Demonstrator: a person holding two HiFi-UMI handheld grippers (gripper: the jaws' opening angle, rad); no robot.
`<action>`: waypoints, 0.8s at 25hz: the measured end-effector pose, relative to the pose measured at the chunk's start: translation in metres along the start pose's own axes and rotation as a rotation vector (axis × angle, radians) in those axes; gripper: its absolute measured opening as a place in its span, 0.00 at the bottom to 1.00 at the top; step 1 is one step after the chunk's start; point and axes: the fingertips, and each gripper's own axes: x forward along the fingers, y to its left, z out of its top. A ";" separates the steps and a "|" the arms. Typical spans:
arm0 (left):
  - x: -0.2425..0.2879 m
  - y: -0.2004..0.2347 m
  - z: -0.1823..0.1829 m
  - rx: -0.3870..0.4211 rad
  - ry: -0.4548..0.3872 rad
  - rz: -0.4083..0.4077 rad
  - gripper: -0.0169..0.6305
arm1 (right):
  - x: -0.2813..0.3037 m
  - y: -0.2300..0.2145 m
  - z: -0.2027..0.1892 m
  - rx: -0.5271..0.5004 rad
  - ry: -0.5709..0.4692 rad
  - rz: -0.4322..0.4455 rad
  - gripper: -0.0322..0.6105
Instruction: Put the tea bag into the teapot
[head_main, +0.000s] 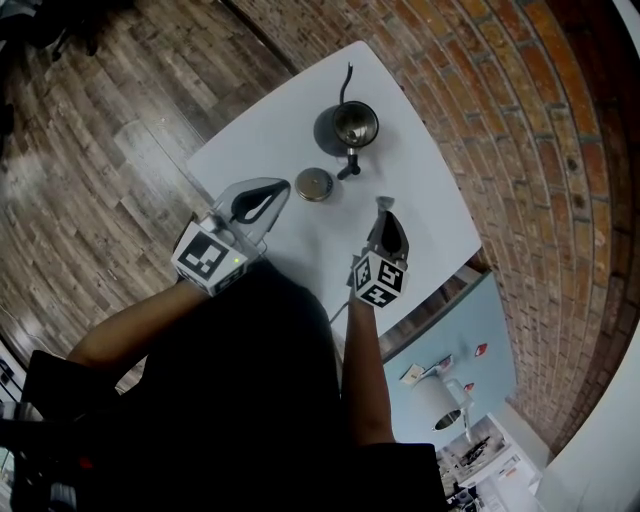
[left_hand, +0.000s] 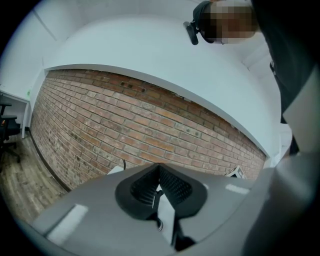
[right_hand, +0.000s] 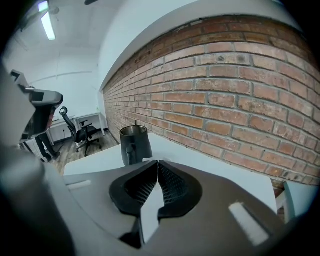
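Dark metal teapot (head_main: 355, 125) stands open near the far edge of the white table (head_main: 270, 130), with its round metal lid (head_main: 314, 185) lying just beside it. Above the table's near side, the left gripper (head_main: 281, 192) and the right gripper (head_main: 384, 206) both have their fingers pressed together. A small pale scrap (right_hand: 144, 161) shows at the right gripper's tips; whether it is the tea bag cannot be told.

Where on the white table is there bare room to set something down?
Free: the table left of the teapot, the strip from teapot to right edge, and between left claw and right claw. Crowded: around the lid, between teapot and left claw.
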 end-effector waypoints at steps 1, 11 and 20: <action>0.001 0.001 0.001 -0.001 0.002 -0.004 0.03 | 0.001 0.002 0.003 0.003 -0.005 -0.004 0.06; 0.008 0.003 0.012 0.014 -0.011 -0.058 0.03 | 0.012 0.016 0.040 0.023 -0.073 -0.036 0.06; 0.015 0.011 0.010 0.002 -0.010 -0.069 0.03 | 0.016 0.017 0.046 0.007 -0.059 -0.055 0.06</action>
